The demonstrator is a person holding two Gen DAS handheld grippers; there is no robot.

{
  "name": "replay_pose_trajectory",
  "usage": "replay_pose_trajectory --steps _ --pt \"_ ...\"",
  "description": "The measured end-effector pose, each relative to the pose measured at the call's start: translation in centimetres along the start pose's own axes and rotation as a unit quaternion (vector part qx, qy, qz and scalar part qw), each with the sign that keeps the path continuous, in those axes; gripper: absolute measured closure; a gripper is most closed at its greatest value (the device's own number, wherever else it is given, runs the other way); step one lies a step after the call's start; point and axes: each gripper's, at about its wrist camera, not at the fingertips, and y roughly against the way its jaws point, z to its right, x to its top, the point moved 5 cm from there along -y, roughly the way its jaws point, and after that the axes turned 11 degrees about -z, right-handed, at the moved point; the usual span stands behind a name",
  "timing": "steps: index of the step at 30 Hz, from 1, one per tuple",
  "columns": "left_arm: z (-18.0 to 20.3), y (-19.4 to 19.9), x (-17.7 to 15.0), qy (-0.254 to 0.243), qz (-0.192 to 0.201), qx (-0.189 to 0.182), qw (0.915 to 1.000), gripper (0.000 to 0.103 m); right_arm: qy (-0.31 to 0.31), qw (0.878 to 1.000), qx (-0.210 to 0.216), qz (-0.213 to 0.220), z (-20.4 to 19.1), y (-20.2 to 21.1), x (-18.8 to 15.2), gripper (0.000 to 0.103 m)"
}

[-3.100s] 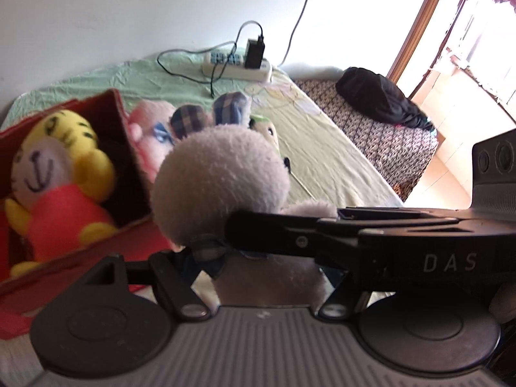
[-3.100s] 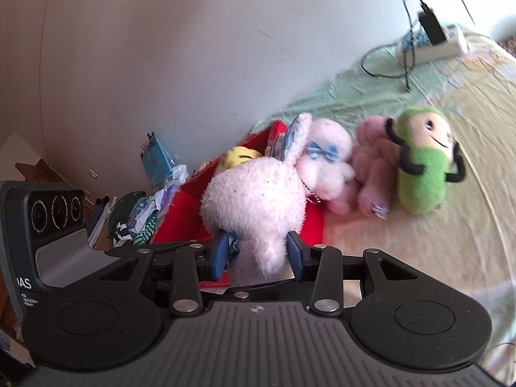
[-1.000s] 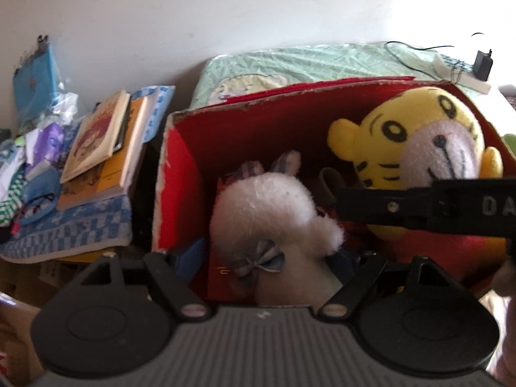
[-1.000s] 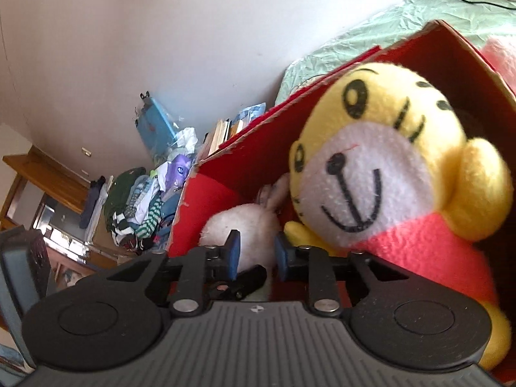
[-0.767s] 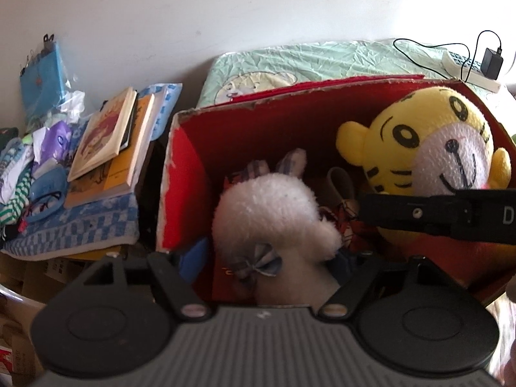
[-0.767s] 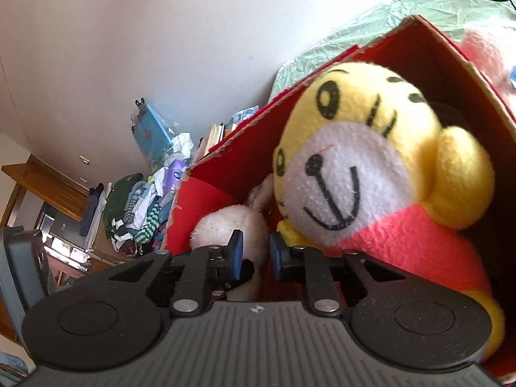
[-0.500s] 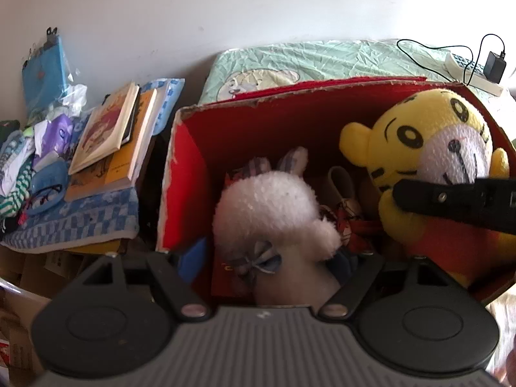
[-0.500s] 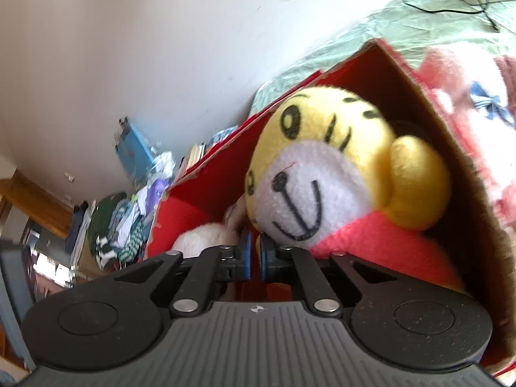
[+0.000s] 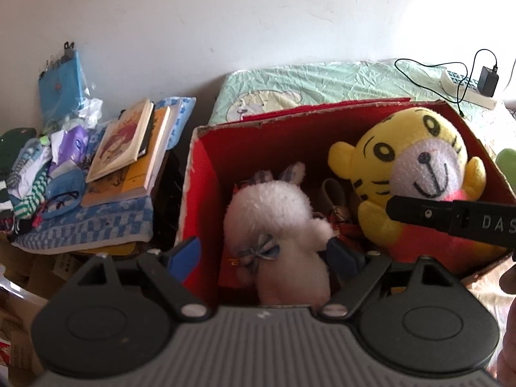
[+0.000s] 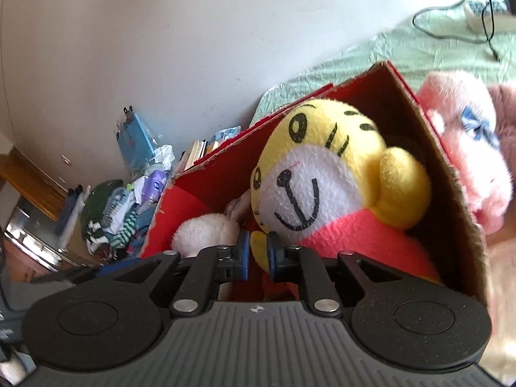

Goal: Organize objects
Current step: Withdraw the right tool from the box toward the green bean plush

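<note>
A white bunny plush (image 9: 274, 219) with a blue checked bow lies in the left part of the red cardboard box (image 9: 206, 167). Beside it sits a yellow tiger plush (image 9: 419, 174) in a red shirt. My left gripper (image 9: 262, 254) is open, its blue pads standing wide on either side of the bunny without touching it. The right gripper (image 10: 258, 253) hovers at the box's near edge, its pads almost together with nothing between them. In the right wrist view the bunny (image 10: 203, 232) and the tiger (image 10: 322, 187) lie just beyond it. The right gripper's black body (image 9: 451, 219) crosses in front of the tiger.
A pink plush (image 10: 467, 148) leans on the box's outer right wall (image 10: 451, 167), on the green bedsheet. A green plush (image 9: 506, 164) peeks in at the right edge. Books (image 9: 129, 154) and clothes (image 9: 32, 177) are piled left of the box. A power strip (image 9: 467, 90) lies behind it.
The bunny was carried from above the bed into the box and let go. The right gripper's fingers closed from spread to nearly together and drew back. The left gripper stayed open.
</note>
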Motion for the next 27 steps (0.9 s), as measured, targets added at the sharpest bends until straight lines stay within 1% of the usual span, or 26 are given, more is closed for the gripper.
replay_pose_trajectory --steps 5,10,13,16,19,21,23,27 --pt "0.4 1.4 -0.9 0.003 0.007 0.006 1.0 0.015 0.006 1.0 0.001 0.014 -0.1 1.3 -0.8 0.088" --pt "0.9 2.8 -1.7 0.003 0.013 0.014 0.9998 0.012 0.031 0.999 -0.006 0.027 -0.5 2.4 -1.6 0.088" --pt "1.2 3.3 -2.1 0.003 0.012 0.019 0.9997 0.012 0.036 0.999 -0.003 0.035 -0.7 2.9 -2.0 0.087" --pt "1.5 3.6 -2.4 0.004 0.009 0.022 0.9997 0.012 0.031 0.999 0.007 0.038 -0.5 3.5 -2.2 0.086" --pt "1.9 3.8 -2.9 0.004 0.005 0.023 0.9997 0.012 0.021 0.999 0.02 0.036 -0.3 4.0 -2.7 0.082" --pt "2.1 4.0 -3.2 0.004 0.004 0.023 0.9997 0.012 0.018 0.999 0.028 0.034 -0.1 4.3 -3.1 0.082" --pt "2.2 4.1 -3.5 0.004 0.004 0.028 0.9996 0.008 0.02 0.999 0.036 0.035 0.0 4.8 -3.5 0.082" --pt "2.9 4.3 -4.2 0.001 -0.005 0.024 0.9997 0.008 0.029 0.997 0.06 0.039 0.1 5.7 -4.3 0.081"
